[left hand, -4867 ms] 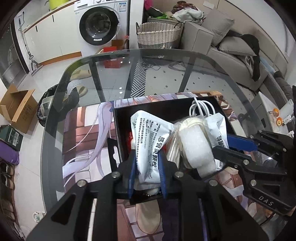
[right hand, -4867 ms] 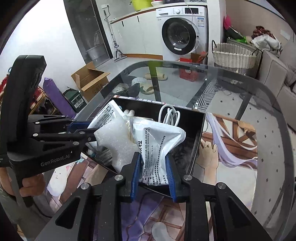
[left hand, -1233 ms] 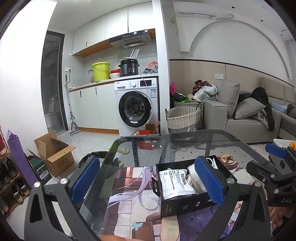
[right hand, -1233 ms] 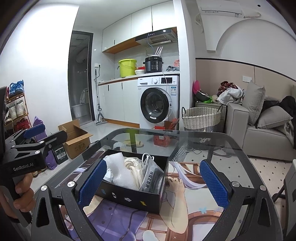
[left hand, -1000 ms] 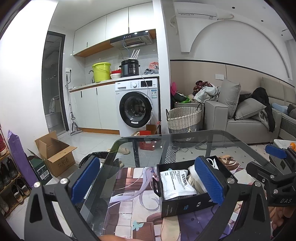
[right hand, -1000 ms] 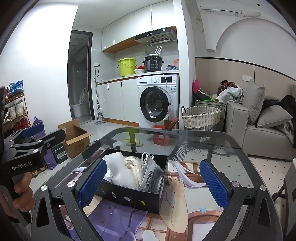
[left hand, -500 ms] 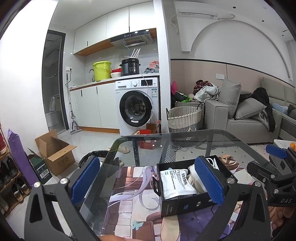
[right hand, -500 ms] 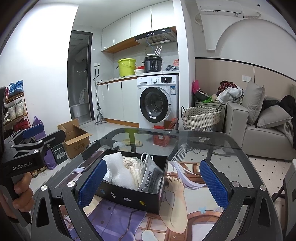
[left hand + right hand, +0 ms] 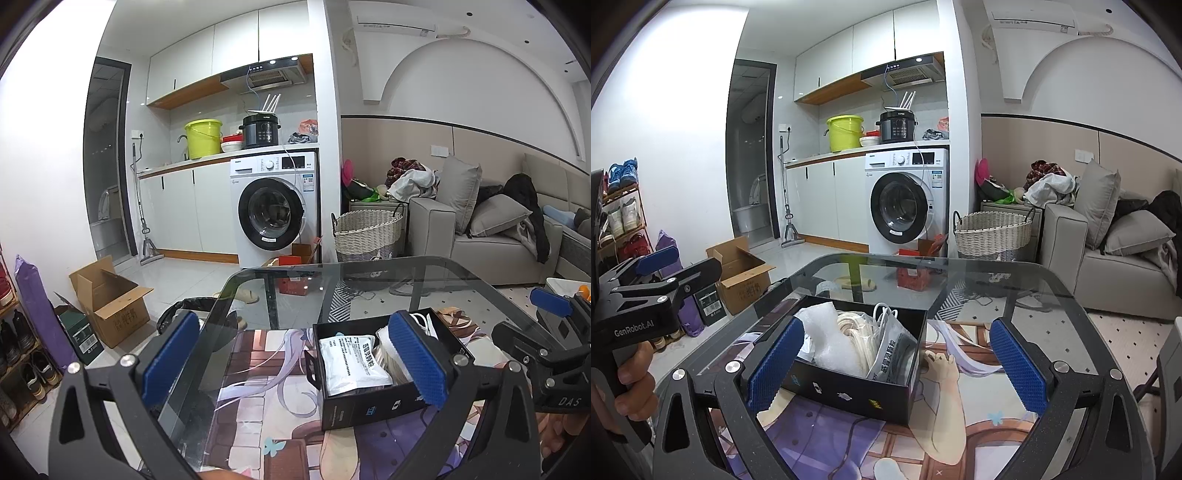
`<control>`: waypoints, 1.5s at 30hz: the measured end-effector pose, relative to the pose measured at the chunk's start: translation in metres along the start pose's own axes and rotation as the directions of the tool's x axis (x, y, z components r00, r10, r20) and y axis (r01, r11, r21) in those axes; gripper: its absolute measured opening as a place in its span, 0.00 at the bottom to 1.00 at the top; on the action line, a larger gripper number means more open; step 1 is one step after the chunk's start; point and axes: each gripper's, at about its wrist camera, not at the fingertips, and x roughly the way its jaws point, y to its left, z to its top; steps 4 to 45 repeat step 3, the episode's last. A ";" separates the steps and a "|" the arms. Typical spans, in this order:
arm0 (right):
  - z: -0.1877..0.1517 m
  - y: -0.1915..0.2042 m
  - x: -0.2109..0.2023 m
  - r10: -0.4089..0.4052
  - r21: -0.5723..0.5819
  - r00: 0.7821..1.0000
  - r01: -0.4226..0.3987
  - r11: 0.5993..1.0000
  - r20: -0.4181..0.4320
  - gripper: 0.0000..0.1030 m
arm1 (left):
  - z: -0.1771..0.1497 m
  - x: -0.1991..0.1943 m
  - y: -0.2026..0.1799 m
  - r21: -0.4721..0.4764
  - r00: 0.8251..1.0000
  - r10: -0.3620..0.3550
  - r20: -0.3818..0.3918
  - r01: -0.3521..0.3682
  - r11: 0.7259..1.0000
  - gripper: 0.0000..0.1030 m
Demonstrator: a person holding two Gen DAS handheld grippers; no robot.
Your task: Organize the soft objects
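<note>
on the glass desk (image 9: pixel 1015 284), atop the anime mat (image 9: pixel 960 398), sits the black box (image 9: pixel 849 387), holding a white printed pouch (image 9: pixel 351 363), foam wrap (image 9: pixel 831 341), coiled cord (image 9: pixel 855 336). left gripper (image 9: pixel 291 363) jaws released, empty; right gripper (image 9: pixel 895 365) jaws spread wide too, both hovering short of the box.

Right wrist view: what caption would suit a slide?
Open gripper above a black box packed with foam, cord and a pouch.
</note>
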 end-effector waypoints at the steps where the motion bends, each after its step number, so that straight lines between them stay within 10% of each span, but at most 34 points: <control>1: 0.000 -0.001 0.000 0.000 0.000 1.000 0.000 1.000 0.001 0.99 | 0.000 0.000 0.000 0.001 1.000 0.003 -0.001 -0.003 1.000 1.00; 45: 0.000 0.000 0.000 0.000 0.000 1.000 0.000 1.000 0.000 0.99 | 0.000 0.001 -0.001 0.003 1.000 0.011 0.000 -0.011 1.000 1.00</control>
